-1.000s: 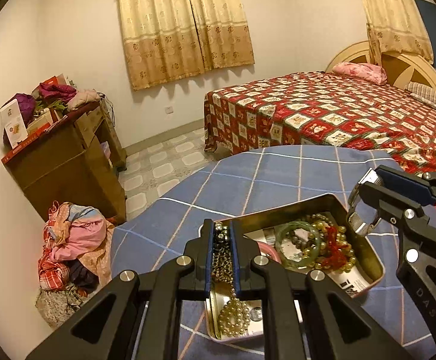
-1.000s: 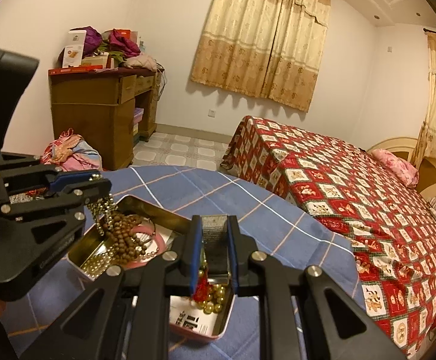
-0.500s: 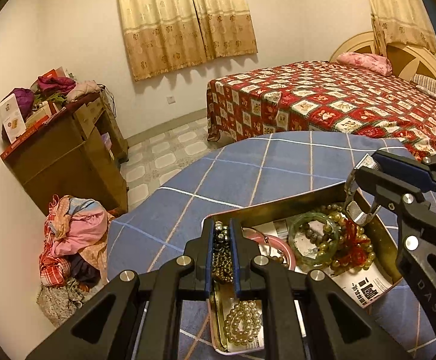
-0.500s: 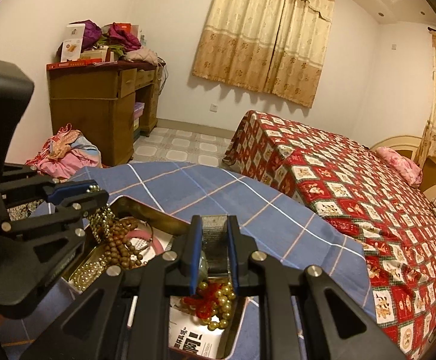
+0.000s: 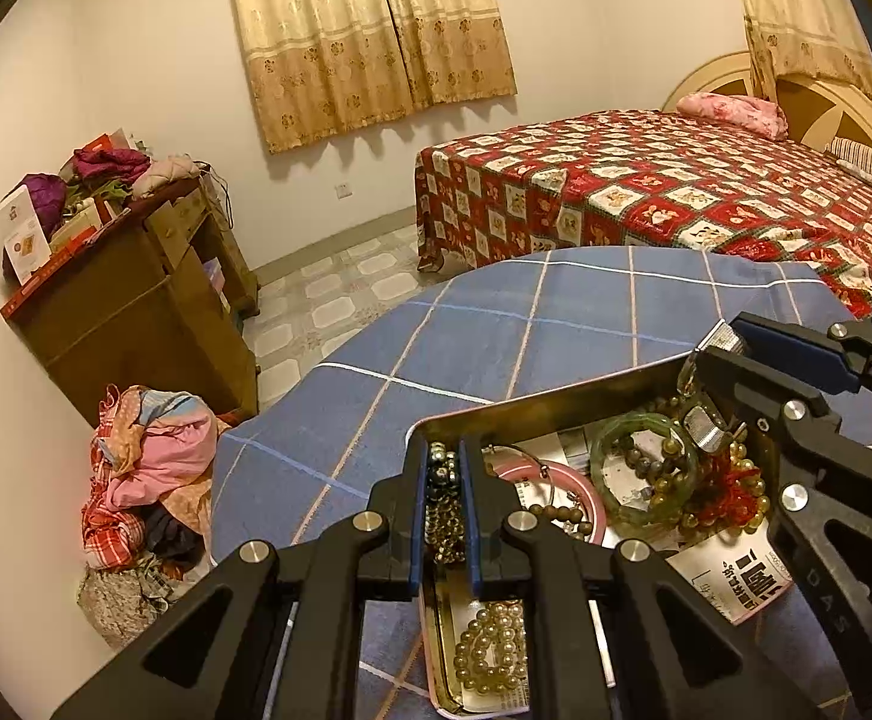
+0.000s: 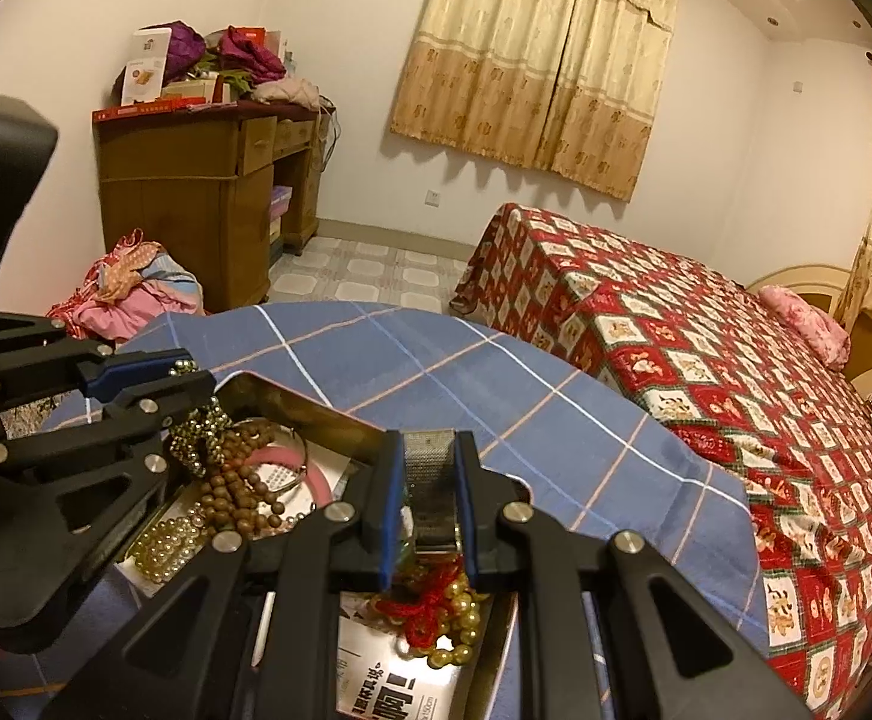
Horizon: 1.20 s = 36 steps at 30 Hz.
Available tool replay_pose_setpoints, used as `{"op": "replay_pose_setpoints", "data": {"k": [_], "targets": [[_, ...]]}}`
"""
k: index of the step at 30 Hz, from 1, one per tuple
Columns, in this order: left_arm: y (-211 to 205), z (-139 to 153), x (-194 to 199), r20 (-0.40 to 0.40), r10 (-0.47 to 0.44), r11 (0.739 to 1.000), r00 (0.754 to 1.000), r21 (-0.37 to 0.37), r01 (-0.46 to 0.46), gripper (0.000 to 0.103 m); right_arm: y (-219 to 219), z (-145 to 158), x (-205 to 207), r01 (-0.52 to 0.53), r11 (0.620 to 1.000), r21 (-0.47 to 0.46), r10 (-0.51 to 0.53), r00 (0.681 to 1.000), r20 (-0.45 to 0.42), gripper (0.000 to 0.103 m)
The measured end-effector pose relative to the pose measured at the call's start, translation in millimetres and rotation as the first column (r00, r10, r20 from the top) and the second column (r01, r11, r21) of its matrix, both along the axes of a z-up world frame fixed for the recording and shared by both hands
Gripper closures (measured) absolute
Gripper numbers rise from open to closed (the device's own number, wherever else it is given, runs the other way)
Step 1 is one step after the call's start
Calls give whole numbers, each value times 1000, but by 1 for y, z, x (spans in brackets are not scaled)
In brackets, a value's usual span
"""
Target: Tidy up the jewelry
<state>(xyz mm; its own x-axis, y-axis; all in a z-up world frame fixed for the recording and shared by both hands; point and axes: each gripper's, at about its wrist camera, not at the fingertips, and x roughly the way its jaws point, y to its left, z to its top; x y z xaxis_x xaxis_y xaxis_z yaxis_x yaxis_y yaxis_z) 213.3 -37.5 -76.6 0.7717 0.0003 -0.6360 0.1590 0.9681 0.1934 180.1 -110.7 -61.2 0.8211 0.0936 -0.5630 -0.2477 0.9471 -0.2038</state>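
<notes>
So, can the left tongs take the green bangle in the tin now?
Probably not yet: the left tongs are shut on a dark bead chain, and the right tongs hang just beside the green bangle.

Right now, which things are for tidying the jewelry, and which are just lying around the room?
For the job: tin, bead chain in left gripper, watch band in right gripper, green bangle, pearls.

Lying about: bed, desk, clothes heap, curtains.

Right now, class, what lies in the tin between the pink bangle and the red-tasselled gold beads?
The green jade bangle, ringing some brownish beads, shown in the left wrist view.
</notes>
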Motion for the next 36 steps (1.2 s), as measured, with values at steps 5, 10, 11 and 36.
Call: {"op": "replay_pose_setpoints", "data": {"k": [5, 10, 11, 36], "targets": [[-1, -2, 2, -2, 1, 1000, 1000, 9, -1, 93, 0, -4, 3, 3, 1000, 4, -3, 1000, -11, 85], [-6, -3, 0, -2, -13, 1000, 1000, 21, 13, 93, -1, -7, 5, 5, 1000, 4, -5, 1000, -24, 85], [-7, -3, 0, 1, -10, 1000, 1000, 26, 10, 93, -2, -7, 6, 5, 1000, 4, -5, 1000, -26, 85], [24, 23, -69, 92, 47, 999, 995, -25, -45, 21, -32, 15, -49, 67, 994, 82, -68, 998, 8, 42]]}}
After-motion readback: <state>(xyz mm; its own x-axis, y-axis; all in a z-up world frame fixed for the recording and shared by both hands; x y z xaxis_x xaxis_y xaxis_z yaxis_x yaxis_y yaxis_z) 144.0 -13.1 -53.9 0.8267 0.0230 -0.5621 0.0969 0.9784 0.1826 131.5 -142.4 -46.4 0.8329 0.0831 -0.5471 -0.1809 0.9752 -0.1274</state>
